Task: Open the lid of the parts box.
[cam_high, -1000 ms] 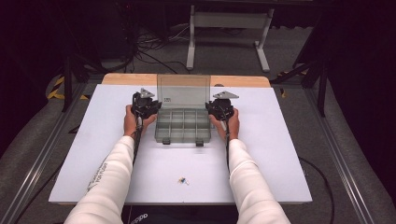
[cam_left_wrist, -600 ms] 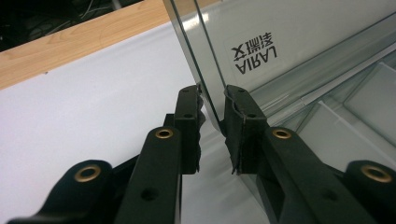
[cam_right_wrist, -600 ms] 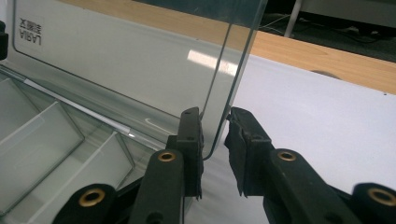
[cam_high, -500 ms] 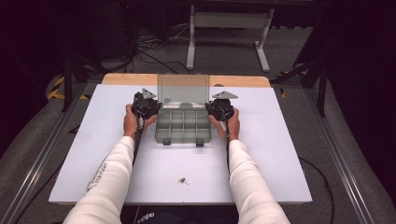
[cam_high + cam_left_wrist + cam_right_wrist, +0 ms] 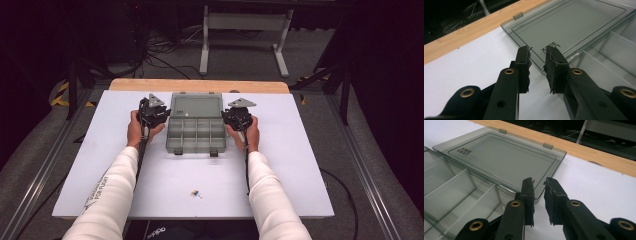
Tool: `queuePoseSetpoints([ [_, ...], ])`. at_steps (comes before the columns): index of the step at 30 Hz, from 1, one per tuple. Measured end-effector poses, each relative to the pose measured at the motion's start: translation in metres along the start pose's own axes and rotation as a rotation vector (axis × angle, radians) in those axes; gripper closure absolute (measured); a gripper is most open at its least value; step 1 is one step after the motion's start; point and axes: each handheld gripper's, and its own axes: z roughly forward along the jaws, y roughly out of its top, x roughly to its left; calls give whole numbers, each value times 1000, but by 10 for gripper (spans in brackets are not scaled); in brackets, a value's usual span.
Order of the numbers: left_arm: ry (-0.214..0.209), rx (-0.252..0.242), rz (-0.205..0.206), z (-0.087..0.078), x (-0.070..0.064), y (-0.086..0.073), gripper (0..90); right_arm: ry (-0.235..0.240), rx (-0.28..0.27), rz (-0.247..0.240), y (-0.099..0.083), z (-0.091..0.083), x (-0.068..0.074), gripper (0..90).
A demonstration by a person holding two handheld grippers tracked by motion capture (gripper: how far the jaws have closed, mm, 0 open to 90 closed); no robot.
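**At the table's middle: an opened compartment box flanked by two grippers**

At the centre of the white table top [image 5: 100, 165] lies a clear grey compartment box [image 5: 196, 135], its lid [image 5: 196, 106] folded flat behind it toward the wooden strip [image 5: 200, 85] at the far edge. The left gripper [image 5: 161, 116] sits just beside the box's left wall, near the hinge line; in the left gripper view its jaws stand narrowly apart, holding nothing, tips over the lid's corner edge [image 5: 524, 47]. The right gripper [image 5: 227, 117] sits just beside the right wall; in the right gripper view its jaws show a similar narrow gap, holding nothing, tips over the lid's near corner [image 5: 544, 187]. Bare white surface extends left, right and in front of the box. A small blue and yellow object [image 5: 196, 193] lies near the front edge, well apart from the box, between the person's white sleeves [image 5: 107, 195].
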Motion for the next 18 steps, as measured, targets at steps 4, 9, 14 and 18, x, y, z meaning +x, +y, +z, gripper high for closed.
queuePoseSetpoints([
  [4,-8,-8,39,-12,-1,-1,726,20,-13,-39,0,-7,4,780],
  [9,-16,-27,67,-24,-3,-1,716,53,-41,-49,4,-17,9,777],
  [14,-25,-34,105,-36,-5,-2,713,68,-51,-67,4,-24,13,774],
  [18,-43,-40,129,-46,-7,-3,696,105,-71,-79,4,-31,15,768],
])
